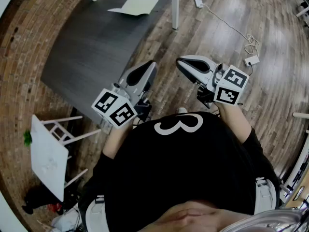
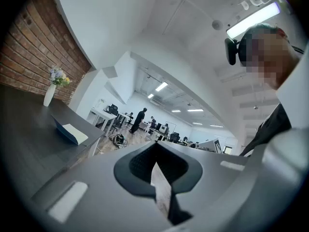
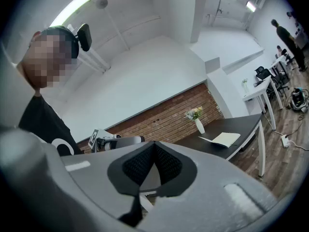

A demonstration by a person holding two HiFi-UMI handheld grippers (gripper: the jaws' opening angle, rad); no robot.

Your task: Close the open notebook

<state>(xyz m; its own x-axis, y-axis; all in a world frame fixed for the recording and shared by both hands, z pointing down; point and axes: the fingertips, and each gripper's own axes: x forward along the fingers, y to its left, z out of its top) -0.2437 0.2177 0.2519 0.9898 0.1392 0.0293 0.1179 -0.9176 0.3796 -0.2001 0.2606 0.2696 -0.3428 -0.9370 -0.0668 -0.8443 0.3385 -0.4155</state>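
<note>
Notebook (image 1: 135,5) lying open near the far edge of the table (image 1: 91,52), both grippers well short of it.

Left gripper (image 1: 150,65) and right gripper (image 1: 181,62) hang close to your body over the wood floor (image 1: 227,33), off the table's near corner. Jaws on both are pressed together w/ nothing between them, so no grip on anything yet. Imo step in close first, then open one gripper, catch the free edge of the cover that looks slightly raised, and fold it over the spine low & slow. Use the other to steady the flat half so it doesn't skid off the edge. Tbh the notebook is tiny in every view, so I can't make out the spine direction, page thickness or which half is the cover.
</note>
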